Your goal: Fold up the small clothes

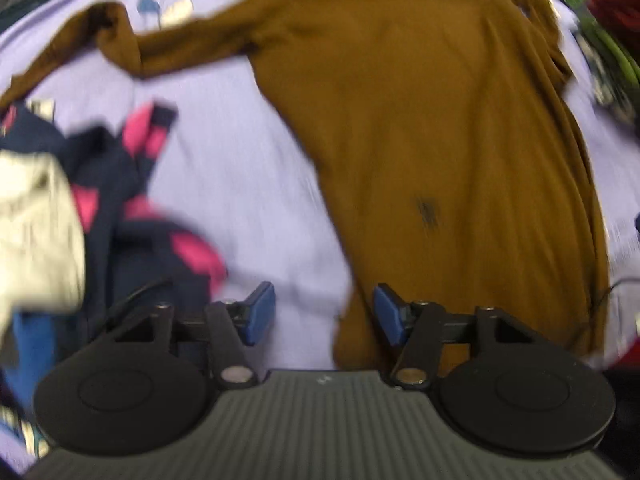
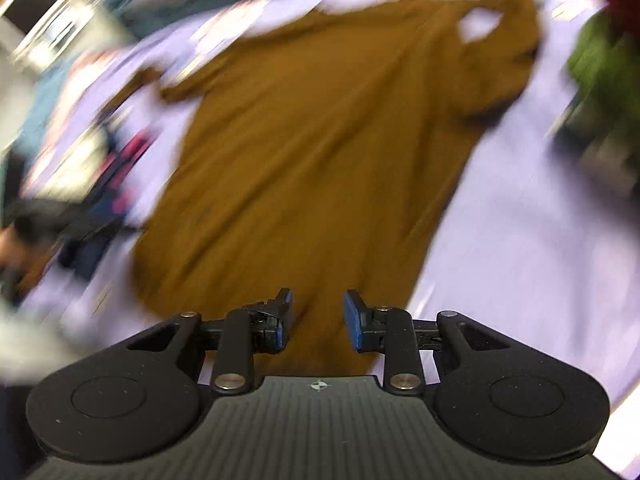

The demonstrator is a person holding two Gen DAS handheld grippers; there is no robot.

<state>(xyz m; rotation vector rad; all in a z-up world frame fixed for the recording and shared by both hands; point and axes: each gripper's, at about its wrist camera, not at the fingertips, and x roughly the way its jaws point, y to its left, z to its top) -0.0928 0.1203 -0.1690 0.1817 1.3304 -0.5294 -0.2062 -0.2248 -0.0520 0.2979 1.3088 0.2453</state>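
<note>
Brown top [image 1: 420,140], one long-sleeved garment, is our landmark: it lies spread flat on the lavender bedsheet [image 1: 240,184], which is the largest thing we see and carries a floral print near its far edge. We count one sleeve stretched out to the left of the top's body in the left wrist view, with its cuff end bent back; the other sleeve looks bunched along the top's right side. A small dark mark shows on the top's lower front, too blurred for us to read as writing or a label; we can read no brand anywhere.

Left of the brown top sits one heap of other clothes [image 1: 100,200], navy with pink patches and a cream piece on it. Beyond the top's right edge we see green and red fabric [image 1: 612,40], blurred.

Smallest are our two grippers. The left gripper [image 1: 324,316] hovers over the top's lower left hem, jaws parted, nothing between the blue pads. The right gripper [image 2: 318,318] hangs above the top's lower edge, likewise released and empty.
</note>
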